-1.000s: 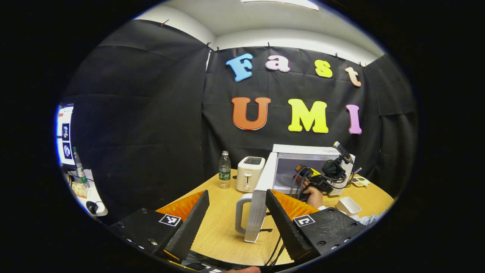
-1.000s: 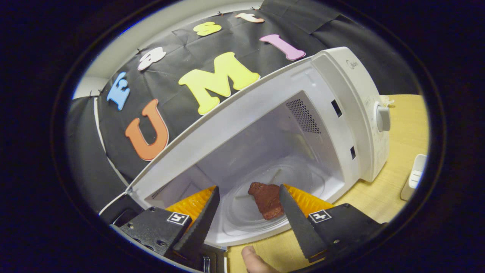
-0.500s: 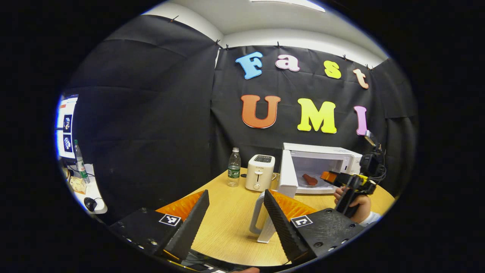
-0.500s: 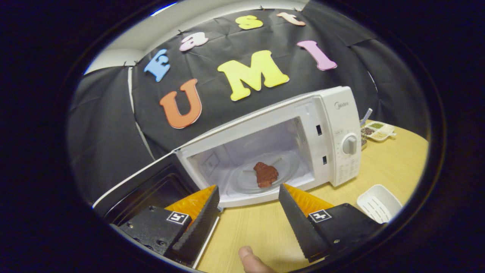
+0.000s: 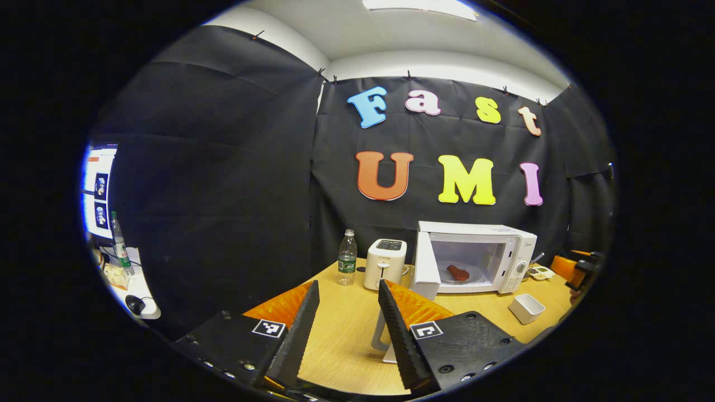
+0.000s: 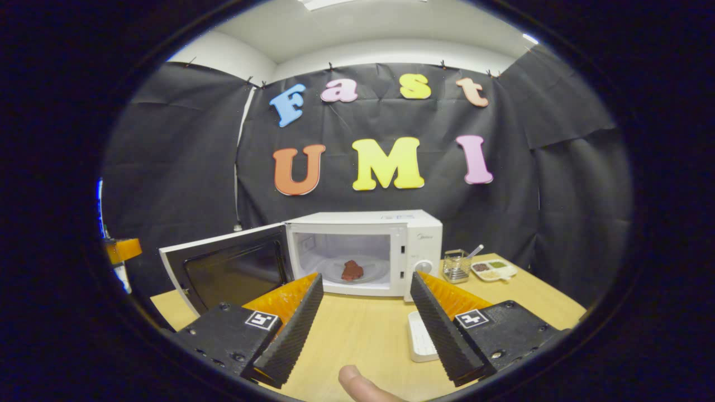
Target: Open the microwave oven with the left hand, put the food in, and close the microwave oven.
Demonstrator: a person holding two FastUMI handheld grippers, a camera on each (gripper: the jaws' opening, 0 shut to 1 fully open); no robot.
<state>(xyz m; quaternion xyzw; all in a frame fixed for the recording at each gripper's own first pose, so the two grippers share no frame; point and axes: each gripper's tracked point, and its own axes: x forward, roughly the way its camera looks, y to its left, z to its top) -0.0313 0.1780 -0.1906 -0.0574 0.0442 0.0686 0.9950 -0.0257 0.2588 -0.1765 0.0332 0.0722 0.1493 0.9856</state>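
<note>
The white microwave [image 6: 363, 226] stands at the back of the wooden table, its door [image 6: 229, 268] swung wide open to the left. A reddish-brown piece of food [image 6: 352, 271] lies on the glass plate inside, also seen as food [image 5: 458, 273] in the left gripper view. My right gripper [image 6: 366, 276] is open and empty, well back from the oven opening. My left gripper [image 5: 348, 285] is open too, with nothing between its fingers. The door's handle [image 5: 380, 335] shows just behind its right finger. The right gripper [image 5: 581, 268] appears at that view's far right edge.
A water bottle [image 5: 347, 257] and a toaster [image 5: 385, 263] stand left of the microwave. A small white dish [image 5: 528, 308] lies on the table in front of it. A condiment tray [image 6: 491, 269] and a wire basket [image 6: 456, 267] sit to the oven's right. A thumb [image 6: 357, 385] shows below.
My right gripper has pulled far back out of the microwave, leaving the food on the plate. My left gripper has drawn away from the door and its fingers stand a little closer together.
</note>
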